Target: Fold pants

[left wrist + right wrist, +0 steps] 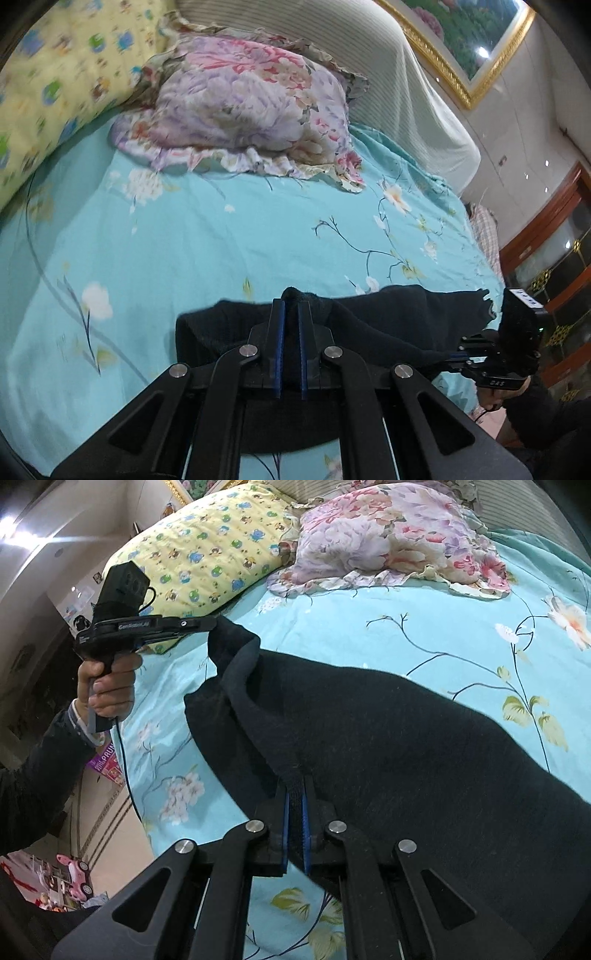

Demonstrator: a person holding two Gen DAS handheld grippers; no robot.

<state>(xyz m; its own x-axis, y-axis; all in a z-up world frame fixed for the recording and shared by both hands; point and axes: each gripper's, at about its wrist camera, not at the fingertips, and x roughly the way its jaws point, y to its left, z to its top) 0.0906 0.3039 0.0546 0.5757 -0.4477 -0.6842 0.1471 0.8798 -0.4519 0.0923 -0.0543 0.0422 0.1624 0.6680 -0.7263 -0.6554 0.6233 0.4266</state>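
Black pants lie on a turquoise floral bed sheet. My right gripper is shut on the pants' edge near the bed's front. My left gripper is shut on another part of the same edge, a bunch of black cloth between its pads. In the right wrist view the left gripper holds a corner of the pants lifted above the sheet at the left. In the left wrist view the right gripper shows at the right, on the pants.
A floral pillow and a yellow cartoon-print pillow lie at the head of the bed. A striped headboard stands behind. The bed's edge drops to the floor at the left, with a pink toy car below.
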